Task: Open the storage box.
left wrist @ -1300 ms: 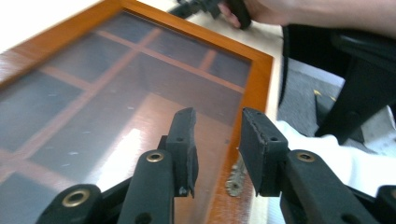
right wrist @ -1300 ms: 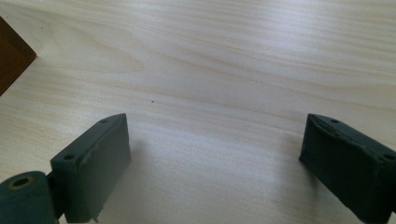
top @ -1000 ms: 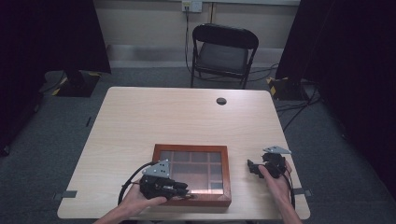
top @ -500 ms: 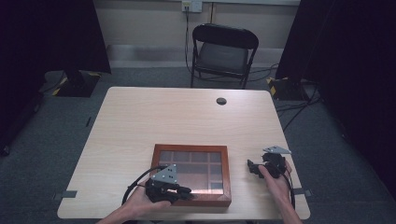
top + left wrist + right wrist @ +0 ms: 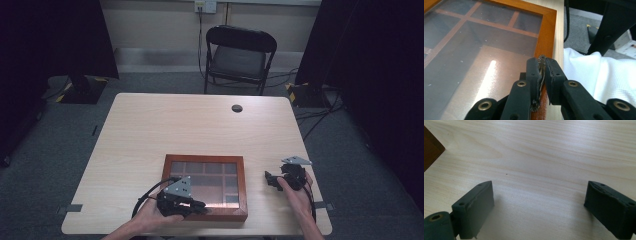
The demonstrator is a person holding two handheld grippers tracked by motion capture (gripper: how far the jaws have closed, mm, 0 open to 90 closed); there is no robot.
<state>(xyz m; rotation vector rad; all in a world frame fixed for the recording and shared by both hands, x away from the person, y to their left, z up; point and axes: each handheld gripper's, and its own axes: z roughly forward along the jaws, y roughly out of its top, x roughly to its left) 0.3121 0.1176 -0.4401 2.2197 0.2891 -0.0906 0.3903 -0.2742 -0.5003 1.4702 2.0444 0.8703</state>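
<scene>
Left tongs, low centre of the high view, have just closed onto the small metal latch at the front rim of the glass-lidded wooden box, while right tongs rest gaping on the bare surface lower right.

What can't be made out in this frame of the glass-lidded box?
- Box contents: glare and dust on the glass, left gripper view.
- Metal latch: mostly covered by the left gripper clamping it.
- Box front face: too small in the high view.
- Right gripper body: cut off at the bottom edge.
</scene>
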